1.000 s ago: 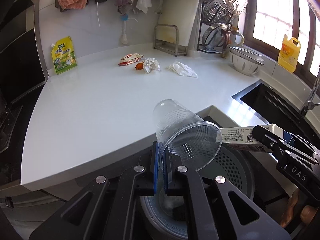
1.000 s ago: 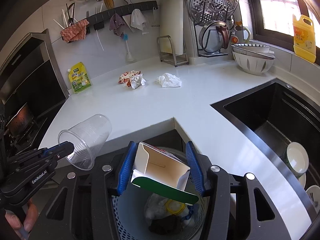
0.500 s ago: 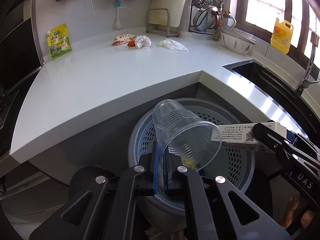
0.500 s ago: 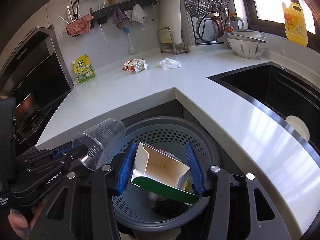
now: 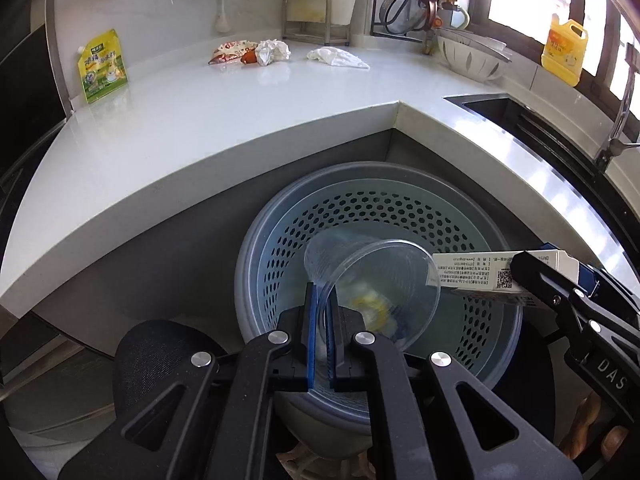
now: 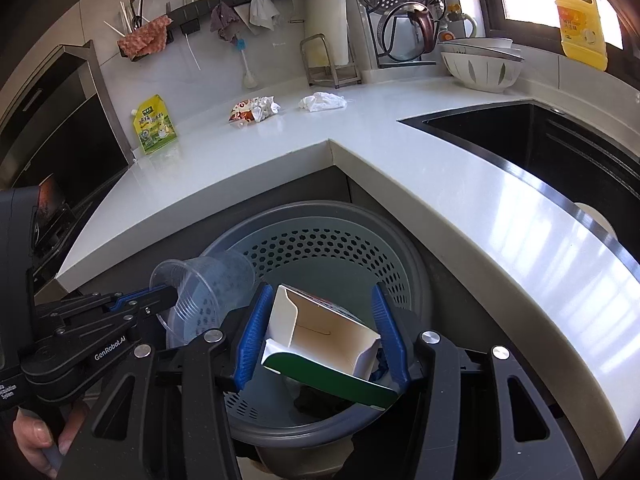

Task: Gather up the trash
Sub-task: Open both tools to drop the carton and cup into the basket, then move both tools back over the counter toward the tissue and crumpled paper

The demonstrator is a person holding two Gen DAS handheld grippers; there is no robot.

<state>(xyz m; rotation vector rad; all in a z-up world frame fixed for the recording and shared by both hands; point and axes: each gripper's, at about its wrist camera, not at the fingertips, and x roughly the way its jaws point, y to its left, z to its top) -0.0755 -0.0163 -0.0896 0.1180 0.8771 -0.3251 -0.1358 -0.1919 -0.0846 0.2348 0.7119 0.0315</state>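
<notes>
My left gripper [image 5: 320, 300] is shut on the rim of a clear plastic cup [image 5: 372, 280], held tilted over the grey perforated trash bin [image 5: 360, 208]. The cup also shows in the right wrist view [image 6: 204, 292]. My right gripper [image 6: 320, 328] is shut on an open white and green carton [image 6: 324, 336], held over the same bin [image 6: 320, 240]; the carton shows in the left wrist view [image 5: 492, 276]. On the white counter [image 5: 240, 120] lie a snack wrapper [image 5: 230, 51], a crumpled paper ball [image 5: 272, 51] and a white tissue [image 5: 336, 57].
A green and yellow pouch [image 5: 102, 66] leans on the back wall. A black sink [image 6: 540, 148] sits to the right, with a white colander bowl [image 6: 480, 66] and a yellow detergent bottle [image 6: 582, 28] behind it. A stove area [image 6: 48, 200] lies left.
Both grippers have dropped lower and closer over the bin with the cup and carton still held. The bin now fills more of both views.
</notes>
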